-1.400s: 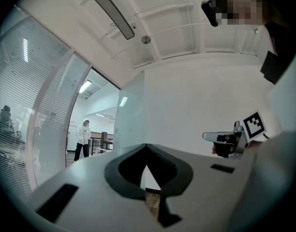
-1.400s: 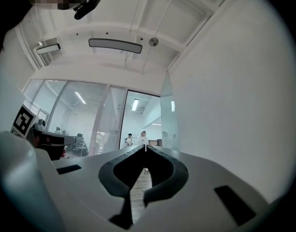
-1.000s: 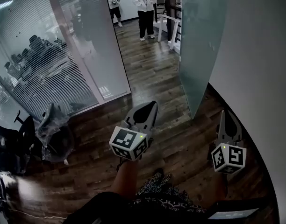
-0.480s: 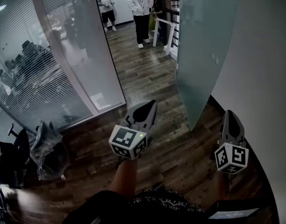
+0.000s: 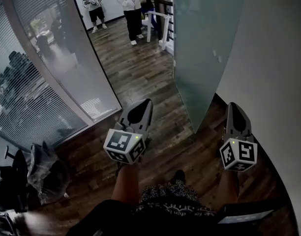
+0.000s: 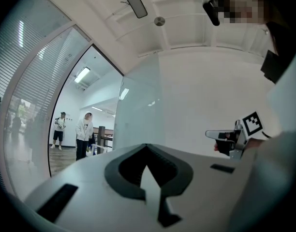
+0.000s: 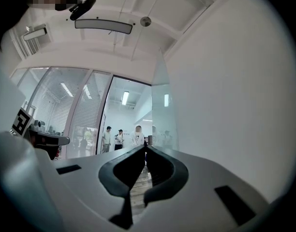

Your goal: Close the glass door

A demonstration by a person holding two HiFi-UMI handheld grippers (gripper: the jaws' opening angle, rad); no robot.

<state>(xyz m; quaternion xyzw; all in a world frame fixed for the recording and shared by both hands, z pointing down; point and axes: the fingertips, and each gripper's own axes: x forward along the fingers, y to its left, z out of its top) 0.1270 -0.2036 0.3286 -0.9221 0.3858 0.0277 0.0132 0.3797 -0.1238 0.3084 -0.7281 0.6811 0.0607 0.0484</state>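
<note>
The glass door (image 5: 202, 48) stands swung open, its frosted pane lying close along the white wall (image 5: 273, 73) and running away from the person, with its upright free edge nearest them. Neither hand touches it.

The left gripper (image 5: 146, 102) sits on the doorway side of that edge. Its fingers (image 6: 147, 147) are clenched tip to tip with nothing between them. The right gripper (image 5: 233, 105) sits on the wall side of the door, apart from the edge, fingers (image 7: 145, 149) likewise clenched on nothing. So the door's free edge lies ahead of and between the two, and the right one looks slightly nearer.

Because the pane must swing away from the wall toward the doorway, the right gripper seems better placed. It could get behind the free edge and push. I cannot make out a handle on the door.
</note>
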